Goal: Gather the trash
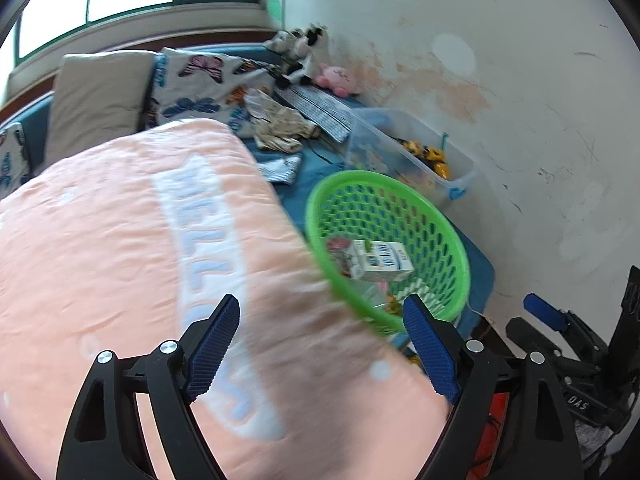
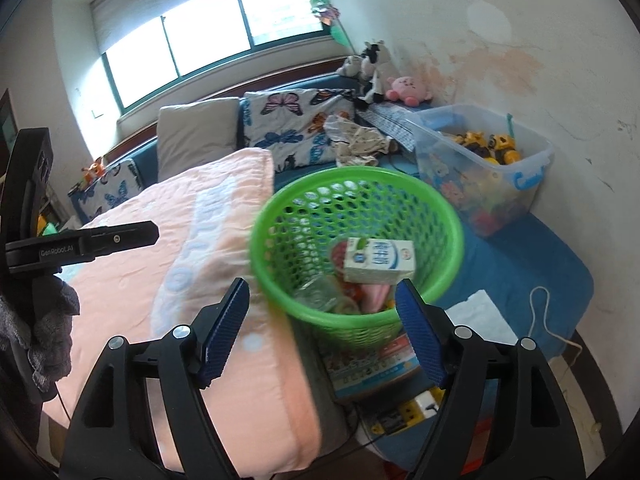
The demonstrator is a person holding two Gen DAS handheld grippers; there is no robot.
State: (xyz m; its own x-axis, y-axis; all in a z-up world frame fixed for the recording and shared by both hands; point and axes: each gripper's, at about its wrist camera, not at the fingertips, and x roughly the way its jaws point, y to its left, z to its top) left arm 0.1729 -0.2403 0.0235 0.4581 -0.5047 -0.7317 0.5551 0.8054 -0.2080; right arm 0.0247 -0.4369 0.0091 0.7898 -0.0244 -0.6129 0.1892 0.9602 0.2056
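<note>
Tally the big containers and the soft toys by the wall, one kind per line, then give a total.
Green basket: 1
Clear plastic bin: 1
Pink soft toy: 1
Black-and-white soft toy: 1 at least; the cluster is too blurred to separate
Total: 4

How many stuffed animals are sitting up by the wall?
2 that I can make out: a pink round plushie in the corner beside the wall, and a black-and-white cow plushie just left of it. A pale blurry shape beside the cow might be another.
</note>
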